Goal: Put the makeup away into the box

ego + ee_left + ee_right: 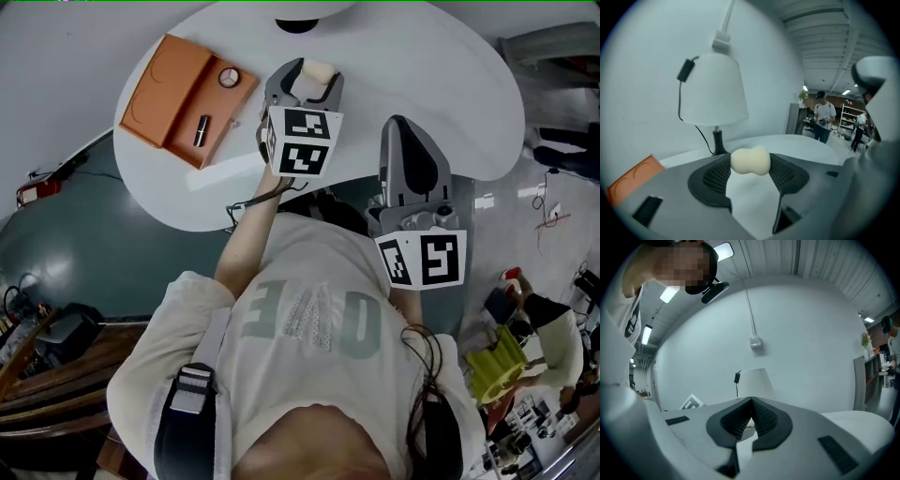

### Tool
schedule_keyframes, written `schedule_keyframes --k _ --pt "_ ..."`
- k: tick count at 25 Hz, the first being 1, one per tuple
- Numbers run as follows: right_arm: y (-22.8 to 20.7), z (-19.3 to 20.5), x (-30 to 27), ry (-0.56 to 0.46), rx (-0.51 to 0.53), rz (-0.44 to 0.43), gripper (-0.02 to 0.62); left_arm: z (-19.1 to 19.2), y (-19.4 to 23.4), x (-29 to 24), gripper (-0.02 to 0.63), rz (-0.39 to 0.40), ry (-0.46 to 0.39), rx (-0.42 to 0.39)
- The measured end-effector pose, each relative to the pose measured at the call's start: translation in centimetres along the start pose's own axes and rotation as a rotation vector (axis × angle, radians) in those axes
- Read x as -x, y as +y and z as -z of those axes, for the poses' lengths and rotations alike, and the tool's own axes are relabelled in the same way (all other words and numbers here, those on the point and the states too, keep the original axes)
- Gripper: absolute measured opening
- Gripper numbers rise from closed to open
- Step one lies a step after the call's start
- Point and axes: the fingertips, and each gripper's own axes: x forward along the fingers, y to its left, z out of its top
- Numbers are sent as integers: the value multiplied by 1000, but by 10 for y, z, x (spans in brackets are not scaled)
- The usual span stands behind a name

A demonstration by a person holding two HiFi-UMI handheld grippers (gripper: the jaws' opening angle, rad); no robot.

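An open orange box (187, 94) lies at the left of the white round table (450, 84). Inside it are a dark lipstick (201, 129) and a small round compact (229, 77). My left gripper (312, 82) hangs above the table right of the box, shut on a cream peanut-shaped makeup sponge (319, 70). In the left gripper view the sponge (750, 161) sits pinched between the two black pads of the left gripper (750, 165), and the box's corner (633, 180) shows low at the left. My right gripper (410, 155) is over the table's near edge; the right gripper (751, 404) is shut and empty.
A white table lamp (712, 89) with a black base (298, 23) and a cord stands at the table's far side. Two people (824, 119) stand far off in the room. A yellow object (497, 366) and clutter lie on the floor at the right.
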Motion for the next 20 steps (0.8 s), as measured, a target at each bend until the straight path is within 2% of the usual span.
schedule_keyframes --k 3,5,8,10,15,20 --pt "19 -21 -4 -53 16 -25 5 -43 6 63 255 -38 -129 12" --pt "31 -30 -10 -85 13 -57 5 -69 11 101 255 -78 -225 -26" --pt "52 -39 -22 -112 -8 -131 5 -96 28 147 255 -181 -331 -105" --pt "68 -43 -32 -118 -18 -185 5 -106 43 168 255 -239 -385 -108" --pt "106 -43 -47 -118 -1 -282 5 -89 76 182 255 -307 -343 -56" --pt "125 -42 -56 -113 2 -327 5 -86 90 192 255 -330 -347 -37"
